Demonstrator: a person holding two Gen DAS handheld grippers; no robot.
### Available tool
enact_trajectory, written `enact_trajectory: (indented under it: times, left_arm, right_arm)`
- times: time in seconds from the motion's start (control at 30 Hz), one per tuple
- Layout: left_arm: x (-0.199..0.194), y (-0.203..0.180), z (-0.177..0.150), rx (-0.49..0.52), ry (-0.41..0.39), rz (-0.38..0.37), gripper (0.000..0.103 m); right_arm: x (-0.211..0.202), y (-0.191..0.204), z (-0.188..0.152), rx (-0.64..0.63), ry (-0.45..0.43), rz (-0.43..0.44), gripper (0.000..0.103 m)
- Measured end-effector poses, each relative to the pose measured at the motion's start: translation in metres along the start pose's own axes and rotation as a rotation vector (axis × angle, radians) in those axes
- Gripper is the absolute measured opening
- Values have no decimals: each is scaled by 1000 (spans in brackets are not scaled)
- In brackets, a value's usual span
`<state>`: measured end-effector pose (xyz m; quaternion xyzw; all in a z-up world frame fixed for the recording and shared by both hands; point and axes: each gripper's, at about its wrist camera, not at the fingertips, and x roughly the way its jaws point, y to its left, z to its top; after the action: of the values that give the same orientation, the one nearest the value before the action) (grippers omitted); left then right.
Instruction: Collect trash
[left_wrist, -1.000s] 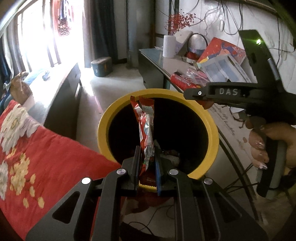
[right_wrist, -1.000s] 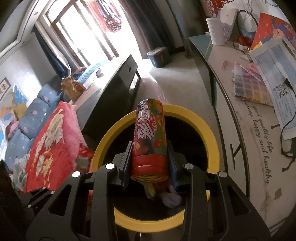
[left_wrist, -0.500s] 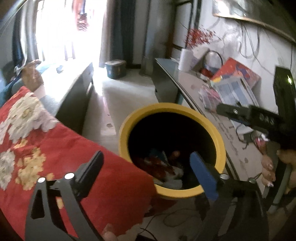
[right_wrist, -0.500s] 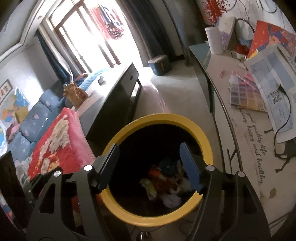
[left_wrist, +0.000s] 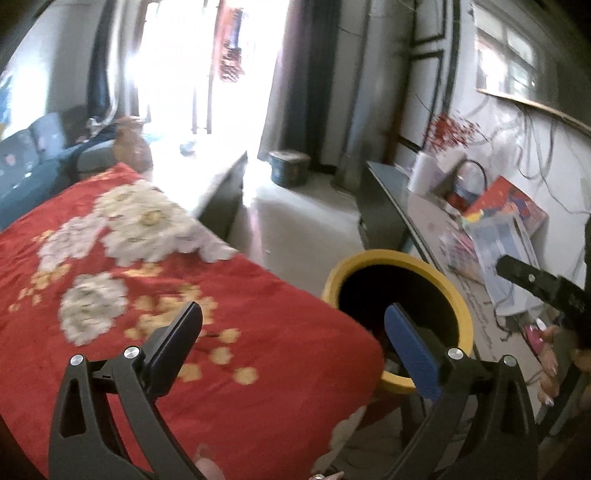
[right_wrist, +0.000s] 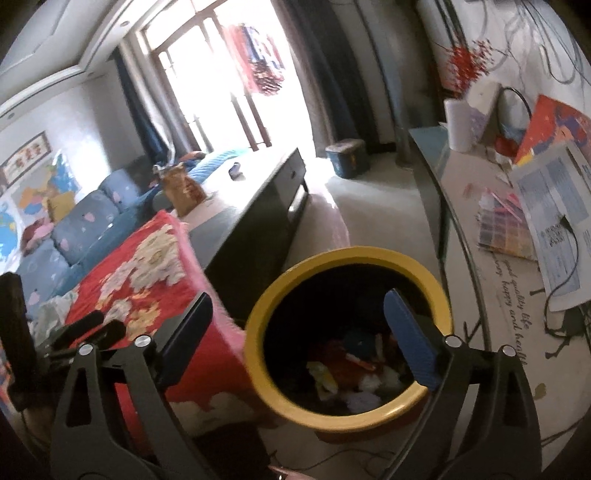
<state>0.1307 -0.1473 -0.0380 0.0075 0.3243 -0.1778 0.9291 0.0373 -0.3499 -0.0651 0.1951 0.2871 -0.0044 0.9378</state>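
A red floral blanket (left_wrist: 155, 295) fills the left wrist view from nine to six o'clock. The yellow-rimmed bin (right_wrist: 280, 295) sits at about five o'clock in the right wrist view, just beside the blanket's edge, with crumpled trash (right_wrist: 351, 365) lying at its bottom. A cluttered side table (right_wrist: 491, 266) runs along three o'clock. The left gripper (left_wrist: 291, 343) has just been opening; its jaws stand wide with nothing between them. The right gripper (right_wrist: 299, 328) has also just been opening, jaws spread wide and empty above the bin's mouth.
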Motion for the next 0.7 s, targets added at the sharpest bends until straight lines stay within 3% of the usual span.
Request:
enact_trajectory:
  times: [0.37, 0.7]
  left_arm:
    - [-56, 33, -26, -34, -97, 147, 96]
    - [-90, 45, -47, -39, -181, 175, 96]
  right_arm:
    - [-26, 74, -36, -220, -197, -56, 92]
    - [-55, 102, -63, -282, -385, -63, 92]
